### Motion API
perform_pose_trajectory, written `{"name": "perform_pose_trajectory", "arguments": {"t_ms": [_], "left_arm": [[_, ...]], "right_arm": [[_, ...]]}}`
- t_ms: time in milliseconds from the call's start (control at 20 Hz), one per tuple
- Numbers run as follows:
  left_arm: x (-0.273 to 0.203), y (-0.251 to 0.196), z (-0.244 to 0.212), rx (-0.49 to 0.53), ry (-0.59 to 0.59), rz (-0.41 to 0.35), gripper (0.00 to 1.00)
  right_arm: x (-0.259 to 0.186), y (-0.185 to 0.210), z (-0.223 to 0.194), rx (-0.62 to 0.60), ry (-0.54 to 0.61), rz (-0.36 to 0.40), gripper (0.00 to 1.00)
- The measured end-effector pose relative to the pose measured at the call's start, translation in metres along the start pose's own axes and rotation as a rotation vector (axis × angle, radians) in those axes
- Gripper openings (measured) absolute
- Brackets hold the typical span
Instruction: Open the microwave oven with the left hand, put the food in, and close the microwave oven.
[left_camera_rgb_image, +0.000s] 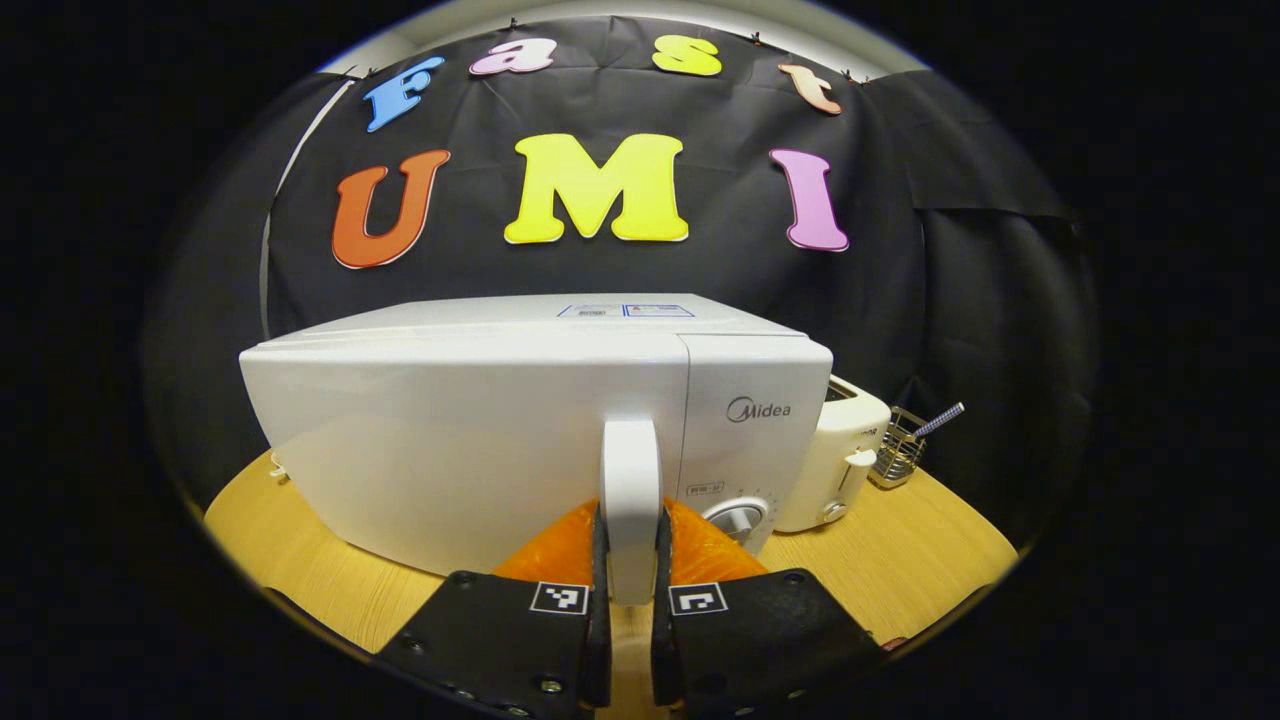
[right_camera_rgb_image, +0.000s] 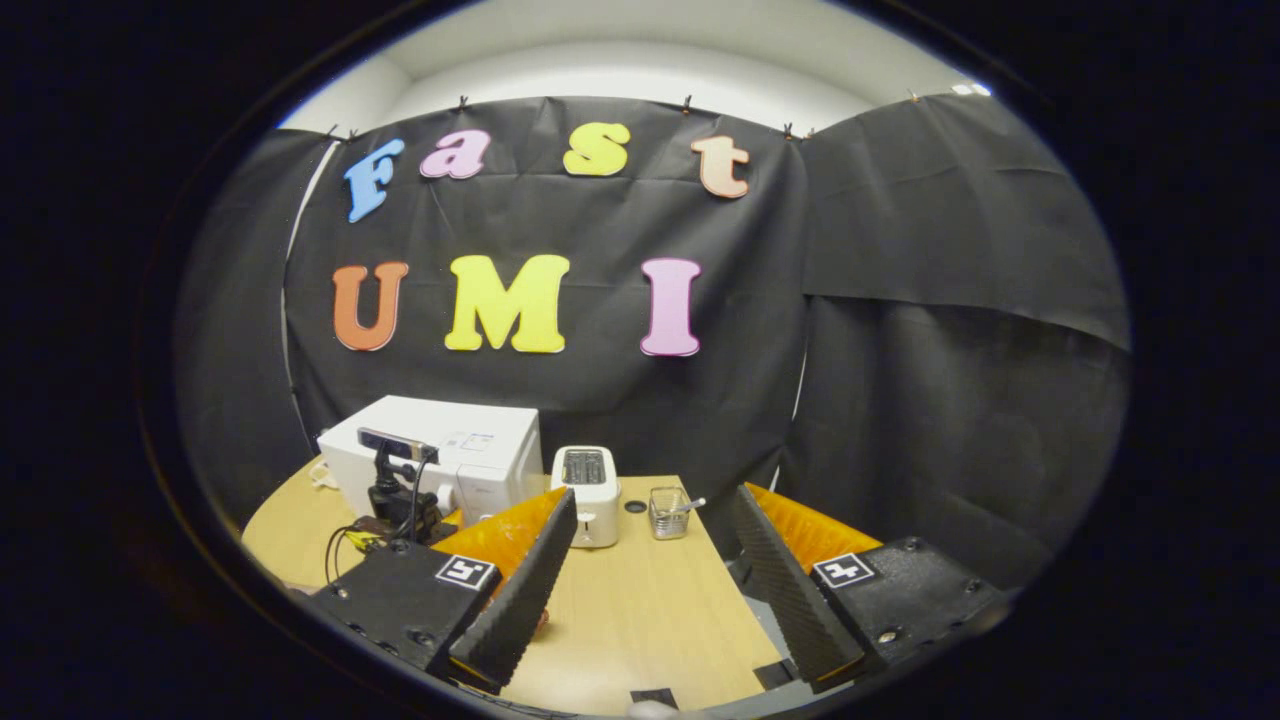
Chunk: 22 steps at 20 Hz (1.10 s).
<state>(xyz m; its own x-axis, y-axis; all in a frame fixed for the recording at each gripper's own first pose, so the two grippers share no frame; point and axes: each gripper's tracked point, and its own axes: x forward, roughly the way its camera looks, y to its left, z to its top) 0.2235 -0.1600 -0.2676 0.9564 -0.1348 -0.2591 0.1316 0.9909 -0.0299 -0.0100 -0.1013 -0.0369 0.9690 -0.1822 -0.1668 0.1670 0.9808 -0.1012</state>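
A white microwave oven (left_camera_rgb_image: 470, 440) stands on the wooden table, right in front of me in the left gripper view. Its upright white door handle (left_camera_rgb_image: 630, 470) sits between the fingers of my left gripper (left_camera_rgb_image: 630, 585), which is shut on it, both pads pressing its sides. In the right gripper view the microwave (right_camera_rgb_image: 470, 455) is far off at the left, with the left gripper (right_camera_rgb_image: 400, 500) and its cables in front of the door. My right gripper (right_camera_rgb_image: 655, 600) hangs open over the table, nothing between its fingers.
A cream toaster (left_camera_rgb_image: 835, 460) stands right of the microwave, and a small wire basket (left_camera_rgb_image: 900, 455) with a stick in it beyond that. The round wooden table (right_camera_rgb_image: 630, 600) has bare surface in front of the toaster (right_camera_rgb_image: 590, 495) and basket (right_camera_rgb_image: 668, 512).
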Motion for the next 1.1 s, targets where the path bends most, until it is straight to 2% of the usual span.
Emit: {"name": "perform_pose_trajectory", "arguments": {"t_ms": [50, 100, 250, 400, 650, 950, 1100], "left_arm": [[0.000, -0.001, -0.001, 0.006, 0.002, -0.005, 0.15], [-0.001, -0.001, -0.001, 0.008, 0.003, -0.009, 0.15], [-0.022, 0.001, -0.010, 0.014, 0.009, -0.015, 0.15], [-0.062, 0.009, -0.023, 0.031, 0.004, -0.030, 0.15], [-0.126, 0.037, -0.042, 0.052, 0.042, -0.046, 0.15], [-0.191, 0.092, -0.063, 0.045, 0.089, 0.011, 0.15], [-0.216, 0.129, -0.069, 0.046, 0.102, 0.082, 0.15]], "right_arm": [[-0.001, 0.001, 0.000, -0.001, 0.001, 0.004, 0.92], [-0.001, 0.001, -0.001, -0.001, -0.001, 0.005, 1.00], [-0.003, 0.003, 0.000, 0.007, -0.004, 0.015, 1.00], [-0.005, 0.013, -0.004, 0.000, -0.003, 0.043, 1.00], [-0.011, 0.048, -0.013, 0.014, 0.011, 0.124, 1.00], [-0.029, 0.100, -0.018, 0.012, 0.009, 0.223, 1.00], [-0.040, 0.122, -0.021, 0.007, 0.008, 0.252, 1.00]]}}
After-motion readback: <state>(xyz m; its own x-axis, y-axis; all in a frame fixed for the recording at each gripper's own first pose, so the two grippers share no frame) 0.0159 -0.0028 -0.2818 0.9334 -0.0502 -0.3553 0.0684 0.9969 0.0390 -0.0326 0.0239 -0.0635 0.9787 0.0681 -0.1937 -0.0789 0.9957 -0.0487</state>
